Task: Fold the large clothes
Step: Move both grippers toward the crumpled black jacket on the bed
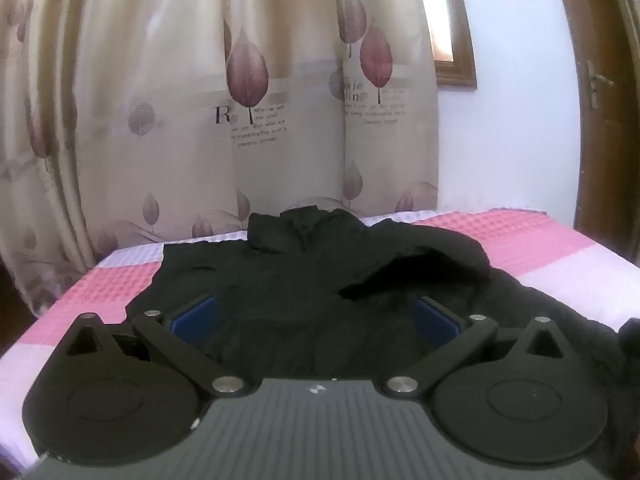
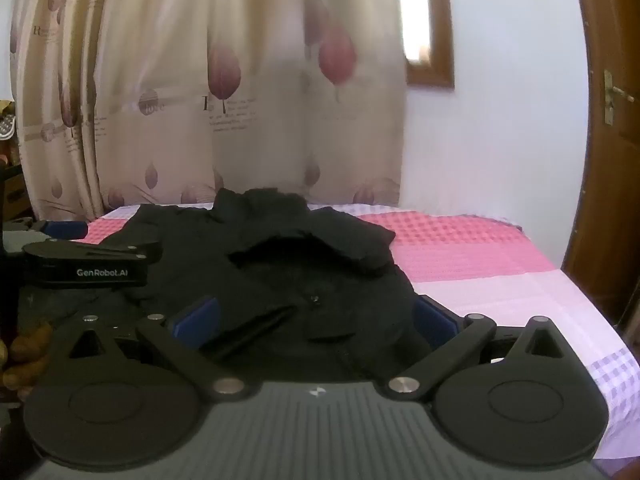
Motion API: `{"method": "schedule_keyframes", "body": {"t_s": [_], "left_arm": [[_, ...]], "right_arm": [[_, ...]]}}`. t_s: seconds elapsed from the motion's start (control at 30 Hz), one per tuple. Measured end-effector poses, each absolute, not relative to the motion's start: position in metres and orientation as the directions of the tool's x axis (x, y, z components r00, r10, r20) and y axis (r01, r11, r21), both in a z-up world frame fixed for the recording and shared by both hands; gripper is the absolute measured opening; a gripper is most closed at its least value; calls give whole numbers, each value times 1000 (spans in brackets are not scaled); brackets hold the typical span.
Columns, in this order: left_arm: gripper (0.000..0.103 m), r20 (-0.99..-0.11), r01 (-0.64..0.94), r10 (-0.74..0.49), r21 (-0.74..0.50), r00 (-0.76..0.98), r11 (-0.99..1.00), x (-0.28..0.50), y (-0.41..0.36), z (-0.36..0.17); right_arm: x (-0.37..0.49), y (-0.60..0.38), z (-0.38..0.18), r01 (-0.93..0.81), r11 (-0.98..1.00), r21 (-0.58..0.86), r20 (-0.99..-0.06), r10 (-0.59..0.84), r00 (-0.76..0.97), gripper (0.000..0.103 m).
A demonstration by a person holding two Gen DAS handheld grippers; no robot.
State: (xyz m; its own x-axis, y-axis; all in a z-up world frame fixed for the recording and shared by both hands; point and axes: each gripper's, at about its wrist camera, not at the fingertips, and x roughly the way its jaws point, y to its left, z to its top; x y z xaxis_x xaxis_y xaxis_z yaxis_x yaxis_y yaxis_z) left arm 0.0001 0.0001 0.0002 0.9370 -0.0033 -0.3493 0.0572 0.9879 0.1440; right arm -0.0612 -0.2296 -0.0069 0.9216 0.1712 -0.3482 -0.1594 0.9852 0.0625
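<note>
A large black garment lies spread on a bed with a pink and white checked cover. Its collar end is bunched at the far side and one sleeve is folded over its middle. My left gripper is open low over the garment's near part, its blue pads wide apart. My right gripper is open too, over the garment near its right edge. The left gripper's body shows at the left in the right wrist view.
A beige curtain with leaf print hangs behind the bed. A white wall and a wooden door stand to the right. The bed cover lies bare to the right of the garment.
</note>
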Motion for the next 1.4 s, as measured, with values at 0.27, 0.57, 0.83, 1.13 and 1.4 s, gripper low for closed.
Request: {"method": "schedule_keyframes", "body": {"t_s": [0.27, 0.57, 0.83, 1.13, 1.4], "left_arm": [[103, -351, 36, -3, 89, 936, 995, -2, 12, -3], [103, -354, 21, 14, 94, 935, 995, -6, 11, -6], [103, -350, 21, 16, 100, 936, 995, -8, 10, -13], [103, -327, 61, 14, 219, 945, 974, -11, -6, -24], [103, -355, 125, -16, 286, 935, 950, -5, -21, -40]], "right_arm": [[-60, -224, -9, -122, 992, 27, -375, 123, 919, 103], [-38, -228, -10, -5, 1000, 7, -468, 8, 884, 103], [-27, -234, -15, 47, 999, 3, -496, -39, 867, 103], [-15, -240, -25, 89, 996, -15, -547, -83, 833, 103], [-4, -255, -36, 100, 994, 47, -592, -53, 804, 103]]}}
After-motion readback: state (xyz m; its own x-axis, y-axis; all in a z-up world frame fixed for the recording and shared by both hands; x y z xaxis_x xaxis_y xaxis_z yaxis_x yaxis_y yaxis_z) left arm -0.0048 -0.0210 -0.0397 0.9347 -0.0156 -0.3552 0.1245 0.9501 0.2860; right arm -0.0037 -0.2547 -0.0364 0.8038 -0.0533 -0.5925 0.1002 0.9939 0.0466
